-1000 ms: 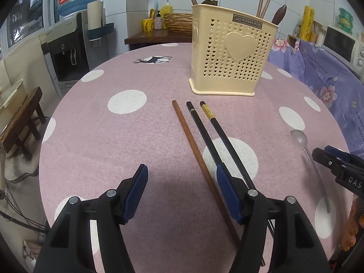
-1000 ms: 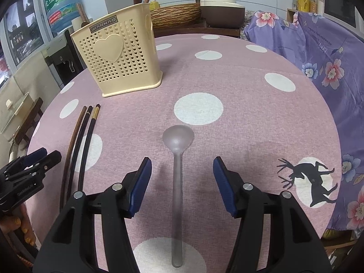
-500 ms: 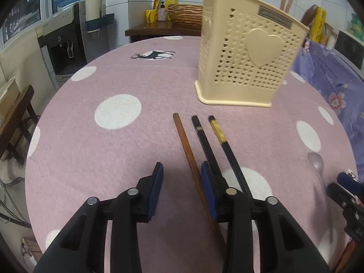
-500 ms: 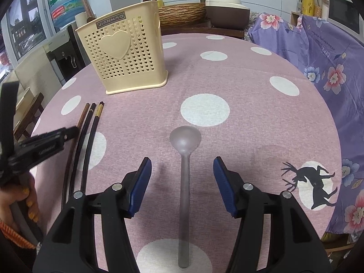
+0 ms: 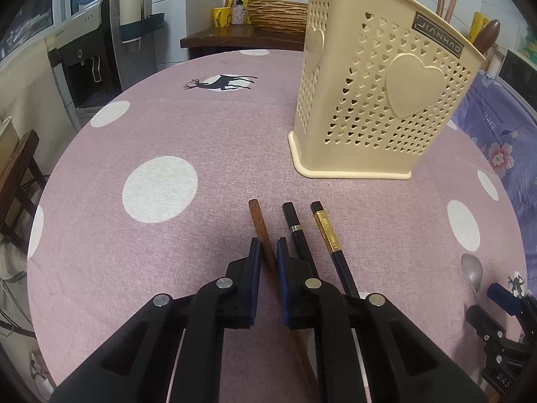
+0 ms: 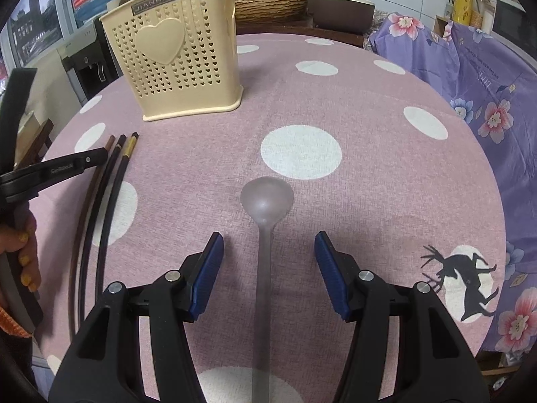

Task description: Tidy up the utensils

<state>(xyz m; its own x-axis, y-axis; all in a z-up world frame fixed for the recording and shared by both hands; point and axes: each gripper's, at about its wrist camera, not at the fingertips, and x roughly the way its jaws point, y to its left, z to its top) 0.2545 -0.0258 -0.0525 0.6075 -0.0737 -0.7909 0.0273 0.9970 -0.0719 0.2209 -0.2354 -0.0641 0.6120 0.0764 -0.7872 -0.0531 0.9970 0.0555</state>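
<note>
My left gripper [image 5: 267,252] has just closed from wide open onto the brown wooden chopstick [image 5: 260,226] lying on the tablecloth, ready for lifting to the cream holder [image 5: 376,84]; my right gripper [image 6: 268,252] stays wide open, straddling the translucent spoon [image 6: 265,208]

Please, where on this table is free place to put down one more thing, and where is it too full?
Free: the cloth left of the brown chopstick, toward the deer print; also right of the spoon, toward the purple floral cloth. Crowded: the strip between the utensil holder and the left claw, where three chopsticks lie.
</note>
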